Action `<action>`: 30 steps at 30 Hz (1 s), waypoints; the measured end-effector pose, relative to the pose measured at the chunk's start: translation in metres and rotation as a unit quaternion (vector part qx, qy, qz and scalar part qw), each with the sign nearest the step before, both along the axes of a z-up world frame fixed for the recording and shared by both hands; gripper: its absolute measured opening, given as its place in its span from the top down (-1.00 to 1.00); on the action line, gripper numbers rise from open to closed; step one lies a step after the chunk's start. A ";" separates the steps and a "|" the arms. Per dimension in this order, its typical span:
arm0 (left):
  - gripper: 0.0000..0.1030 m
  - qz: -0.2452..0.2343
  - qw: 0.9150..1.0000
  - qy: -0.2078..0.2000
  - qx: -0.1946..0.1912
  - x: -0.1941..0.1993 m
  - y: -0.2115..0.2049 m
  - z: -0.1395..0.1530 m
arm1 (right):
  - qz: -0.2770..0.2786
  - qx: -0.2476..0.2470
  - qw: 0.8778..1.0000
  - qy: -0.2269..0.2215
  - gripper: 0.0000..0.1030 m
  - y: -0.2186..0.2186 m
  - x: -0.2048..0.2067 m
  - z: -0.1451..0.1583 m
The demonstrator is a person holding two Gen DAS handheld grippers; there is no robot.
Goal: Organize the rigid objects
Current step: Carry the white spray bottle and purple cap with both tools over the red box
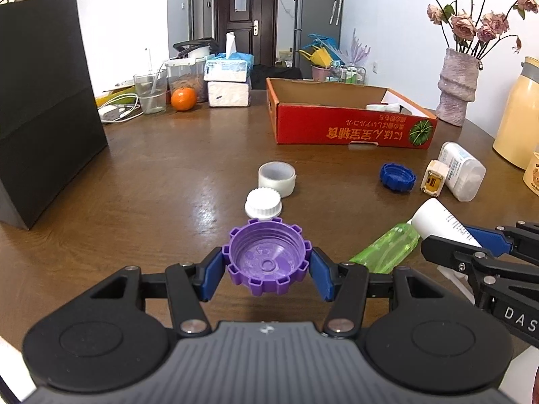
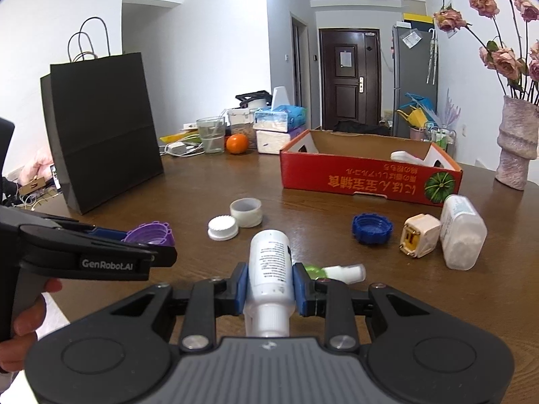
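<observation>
Gripping a purple cap (image 1: 267,256), open side up, the left gripper (image 1: 267,266) is held above the tabletop (image 1: 151,195), well short of the red box (image 1: 350,128). A white tube (image 2: 271,266) is clamped by the right gripper (image 2: 269,288), also short of the box.

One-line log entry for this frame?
left gripper: shut on purple cap | right gripper: shut on white bottle | red box: ahead

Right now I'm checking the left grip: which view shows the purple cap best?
The left wrist view: the purple cap sits centred between the left gripper fingers, open side up and its notched rim clear. The right wrist view catches only its edge, side-on behind that gripper.
</observation>
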State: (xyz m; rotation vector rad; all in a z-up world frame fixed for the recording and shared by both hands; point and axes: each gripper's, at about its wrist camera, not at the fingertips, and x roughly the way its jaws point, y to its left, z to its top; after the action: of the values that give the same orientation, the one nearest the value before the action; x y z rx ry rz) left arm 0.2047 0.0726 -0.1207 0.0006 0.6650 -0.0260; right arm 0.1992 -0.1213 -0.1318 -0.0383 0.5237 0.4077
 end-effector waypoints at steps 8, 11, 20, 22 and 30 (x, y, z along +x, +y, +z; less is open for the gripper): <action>-0.09 -0.011 1.000 -0.007 0.000 0.013 -0.011 0.012 | -0.012 0.000 1.000 -0.007 0.48 -0.010 0.012 0.012; -0.09 -0.013 1.000 -0.009 0.000 0.019 -0.016 0.016 | -0.015 0.001 1.000 -0.009 0.48 -0.013 0.017 0.016; -0.09 -0.020 1.000 -0.014 0.002 0.036 -0.032 0.028 | -0.024 0.005 1.000 -0.014 0.48 -0.026 0.030 0.028; -0.09 -0.021 1.000 -0.014 0.003 0.040 -0.035 0.031 | -0.027 0.005 0.999 -0.016 0.48 -0.029 0.034 0.031; -0.09 -0.024 1.000 -0.018 0.003 0.060 -0.049 0.043 | -0.033 0.006 0.999 -0.022 0.48 -0.042 0.051 0.043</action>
State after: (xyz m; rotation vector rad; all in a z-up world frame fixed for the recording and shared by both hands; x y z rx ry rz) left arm 0.2651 0.0238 -0.0775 0.0220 0.6293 -0.0705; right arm 0.2505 -0.1638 -0.0883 -0.0179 0.4785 0.3438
